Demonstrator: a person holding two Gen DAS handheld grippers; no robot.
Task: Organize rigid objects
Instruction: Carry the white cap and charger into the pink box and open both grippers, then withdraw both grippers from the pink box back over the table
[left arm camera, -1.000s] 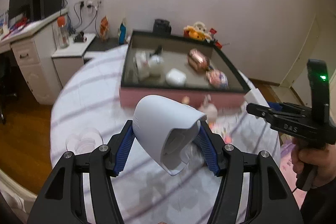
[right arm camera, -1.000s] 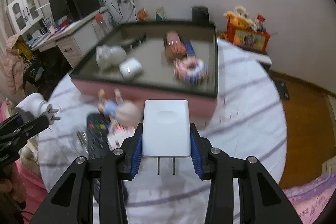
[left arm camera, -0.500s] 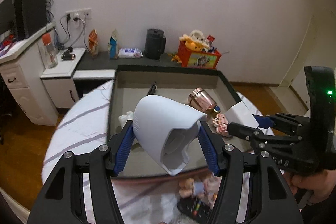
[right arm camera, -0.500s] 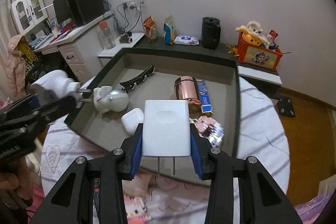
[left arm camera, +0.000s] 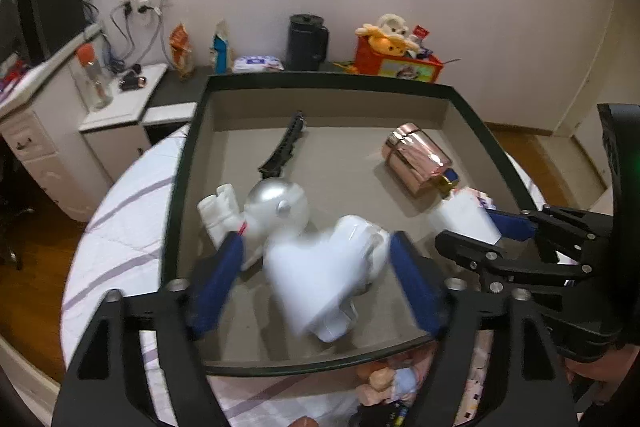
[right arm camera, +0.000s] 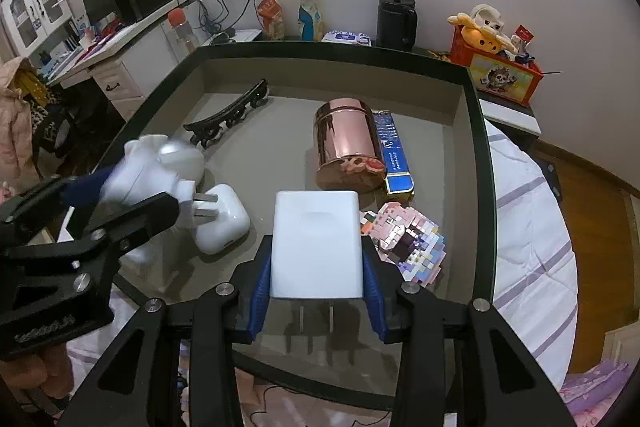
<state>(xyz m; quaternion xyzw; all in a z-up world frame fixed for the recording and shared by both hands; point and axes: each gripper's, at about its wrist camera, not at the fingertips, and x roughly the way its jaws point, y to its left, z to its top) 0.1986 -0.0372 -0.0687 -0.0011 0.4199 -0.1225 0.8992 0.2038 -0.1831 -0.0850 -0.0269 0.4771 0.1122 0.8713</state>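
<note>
Nearest the right wrist camera, the right gripper is clamped on a flat white rectangular wall charger. Its blue pads press the charger's two side edges. The charger's long axis runs away from the camera, and its two metal prongs point back toward the camera, over the near part of a large shallow tray with a dark rim and grey floor.

In the left wrist view, the left gripper stands wide apart, its blue pads well clear of a rounded white plug adapter. The adapter is blurred and sits between the pads above the tray floor; whether it rests on the floor cannot be told. In the right wrist view its metal prongs point to the right, toward a white earbud case lying on the tray floor.

Just beyond the adapter is a white and silver toy figure. To the right lies a pink and pastel block-built toy. Farther in, a shiny copper-coloured cylindrical tin lies on its side, its long axis running front to back, with a slim blue box touching its right side. A long black hair clip lies near the tray's far left corner. The tray sits on a round bench covered in white cloth with purple stripes.
</note>
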